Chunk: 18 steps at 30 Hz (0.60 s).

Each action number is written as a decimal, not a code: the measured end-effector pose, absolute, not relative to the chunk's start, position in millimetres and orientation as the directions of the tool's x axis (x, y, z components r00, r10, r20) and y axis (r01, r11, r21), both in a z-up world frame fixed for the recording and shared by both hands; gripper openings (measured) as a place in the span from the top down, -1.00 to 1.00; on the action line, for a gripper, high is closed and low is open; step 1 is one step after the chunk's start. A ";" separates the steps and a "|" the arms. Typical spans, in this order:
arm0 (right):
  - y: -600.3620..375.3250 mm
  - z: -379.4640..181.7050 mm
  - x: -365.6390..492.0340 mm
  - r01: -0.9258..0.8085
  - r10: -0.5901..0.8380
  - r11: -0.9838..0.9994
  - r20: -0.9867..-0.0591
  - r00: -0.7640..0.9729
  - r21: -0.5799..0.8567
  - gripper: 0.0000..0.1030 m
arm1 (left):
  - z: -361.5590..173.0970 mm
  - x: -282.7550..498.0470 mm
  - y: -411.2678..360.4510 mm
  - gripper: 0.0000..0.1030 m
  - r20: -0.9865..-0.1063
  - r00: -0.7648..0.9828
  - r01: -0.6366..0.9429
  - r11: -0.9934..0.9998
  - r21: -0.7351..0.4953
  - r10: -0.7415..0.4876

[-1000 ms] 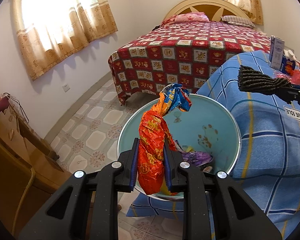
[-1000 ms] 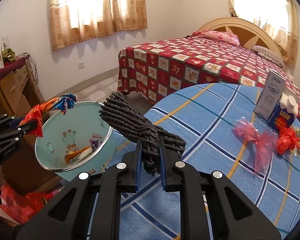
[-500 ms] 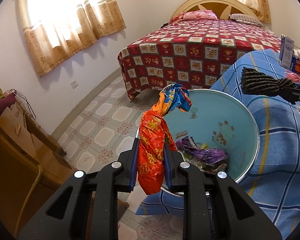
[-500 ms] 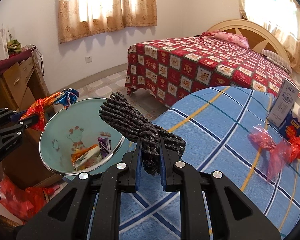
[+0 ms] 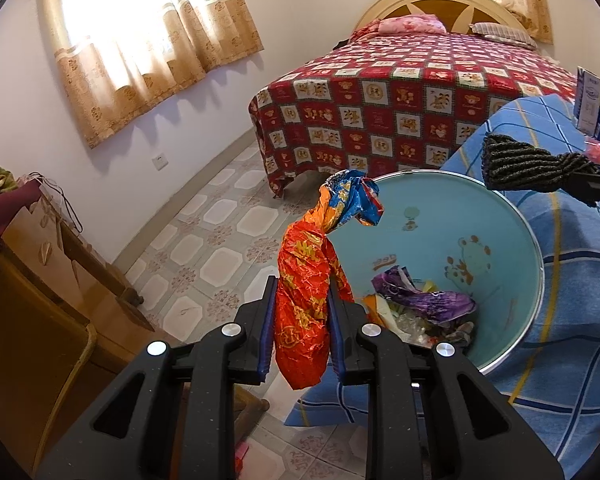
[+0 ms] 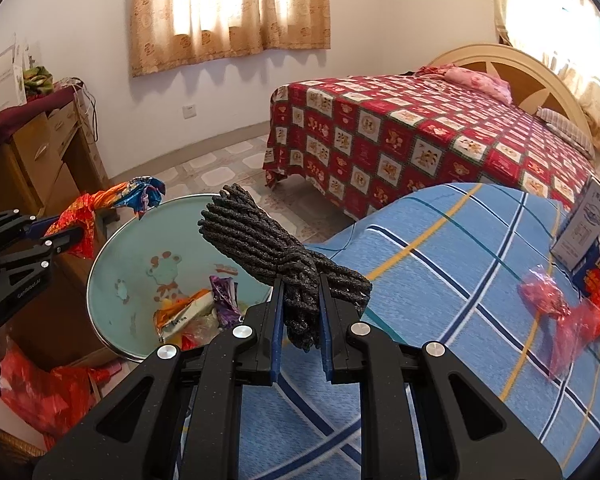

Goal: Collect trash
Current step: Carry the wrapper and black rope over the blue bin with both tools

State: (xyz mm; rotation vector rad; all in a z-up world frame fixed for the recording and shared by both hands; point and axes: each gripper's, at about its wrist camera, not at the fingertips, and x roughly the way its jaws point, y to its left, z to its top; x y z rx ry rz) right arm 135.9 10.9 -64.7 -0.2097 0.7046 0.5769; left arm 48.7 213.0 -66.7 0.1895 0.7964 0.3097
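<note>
Orange crinkly foil, a twisted snack wrapper (image 5: pixel 302 304), is pinched between the two fingers of the left gripper (image 5: pixel 300 316) near the bottom middle of the frame, and its blue end sticks up by the near rim of the light blue bin (image 5: pixel 500 248). The right gripper (image 6: pixel 300 326) squeezes a dark grey rope bundle (image 6: pixel 276 256) just right of that bin, over the blue checked cloth (image 6: pixel 440 280). Purple and orange scraps lie inside the bin, and red plastic bits (image 6: pixel 568 312) sit at the right edge.

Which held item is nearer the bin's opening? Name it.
The orange-and-blue wrapper in the left gripper: its top overlaps the bin rim. The dark rope bundle is farther.
</note>
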 end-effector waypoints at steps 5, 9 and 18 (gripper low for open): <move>20.5 -66.3 136.0 -0.581 0.434 0.814 -0.667 0.606 0.003 0.69 | -64.9 48.2 219.1 0.56 -0.669 0.657 -0.212 0.937 0.279 0.347; 26.4 -67.5 135.5 -0.590 0.437 0.807 -0.669 0.601 -0.003 0.69 | -63.9 48.4 222.5 0.56 -0.668 0.654 -0.224 0.934 0.277 0.355; 33.6 -68.6 134.5 -0.603 0.441 0.798 -0.673 0.593 -0.009 0.69 | -63.4 48.6 225.4 0.56 -0.669 0.655 -0.226 0.935 0.272 0.352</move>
